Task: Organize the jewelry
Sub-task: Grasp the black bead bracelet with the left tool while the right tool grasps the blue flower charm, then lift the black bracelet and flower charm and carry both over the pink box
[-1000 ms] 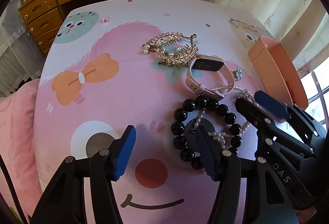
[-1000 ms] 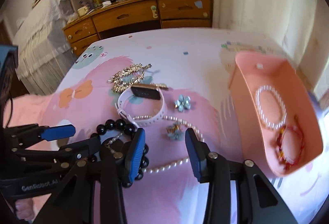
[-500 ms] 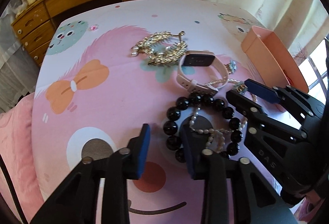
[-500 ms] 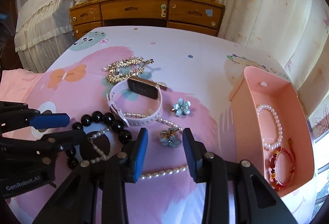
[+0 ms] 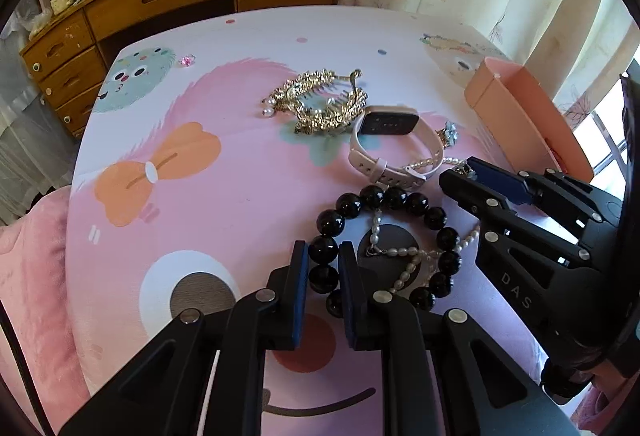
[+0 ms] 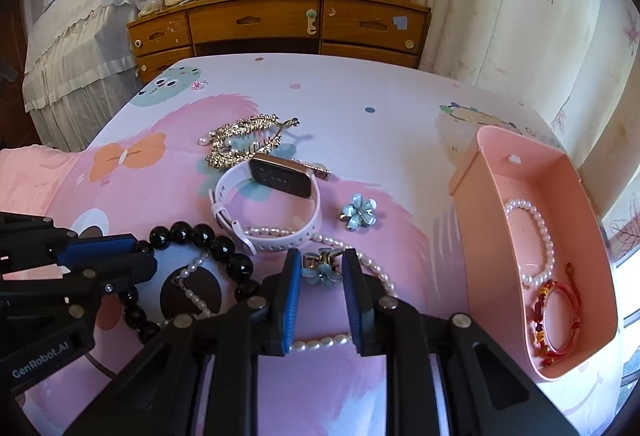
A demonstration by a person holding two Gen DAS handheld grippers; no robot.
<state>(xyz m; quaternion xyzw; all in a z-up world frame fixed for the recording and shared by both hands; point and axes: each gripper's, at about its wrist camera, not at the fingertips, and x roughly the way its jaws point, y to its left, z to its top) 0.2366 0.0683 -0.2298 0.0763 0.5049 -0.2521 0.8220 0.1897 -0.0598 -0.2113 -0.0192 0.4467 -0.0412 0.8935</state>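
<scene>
My left gripper is shut on the black bead bracelet, which lies on the cartoon tablecloth over a pearl strand. My right gripper has its jaws closed around a blue flower clip and a pearl necklace runs under it. A white smartwatch, a gold leaf hair comb and a second blue flower clip lie farther back. The pink box at the right holds a pearl bracelet and a red bracelet.
A small pink gem lies near the table's far left corner. A wooden dresser stands behind the table and curtains hang at the right. A pink blanket lies off the table's left edge.
Both grippers moved forward and down and closed. The left one closed on the black bead bracelet and the right one closed around the blue flower clip.
</scene>
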